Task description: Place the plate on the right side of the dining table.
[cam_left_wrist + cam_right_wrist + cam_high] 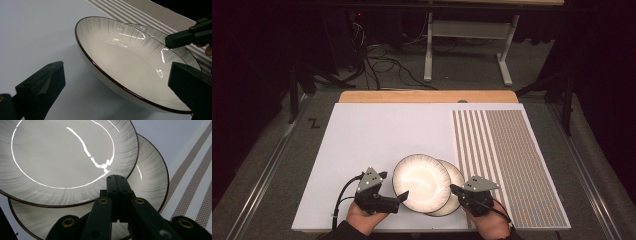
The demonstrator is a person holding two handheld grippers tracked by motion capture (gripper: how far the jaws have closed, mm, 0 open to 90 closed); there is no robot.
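Two cream plates with dark rims lie overlapped on the white board. The upper plate [421, 182] [130, 62] [62, 155] leans on the lower plate [457, 172] [182, 53] [150, 170], its left side raised over a shadow. My left gripper [404, 196] [117, 66] is open, one jaw on each side of the upper plate's near left rim. My right gripper [453, 188] [117, 178] is shut with nothing between its jaws, its tip over the lower plate and against the upper plate's right rim. In the left gripper view, the right gripper [172, 41] pokes in at the far side.
The white board [372, 135] covers most of the wooden table [427, 96]. A brown-and-white striped mat [502, 150] [192, 182] lies just right of the plates. Beyond the table, cables [382, 65] and a white desk frame [472, 30] stand on the floor.
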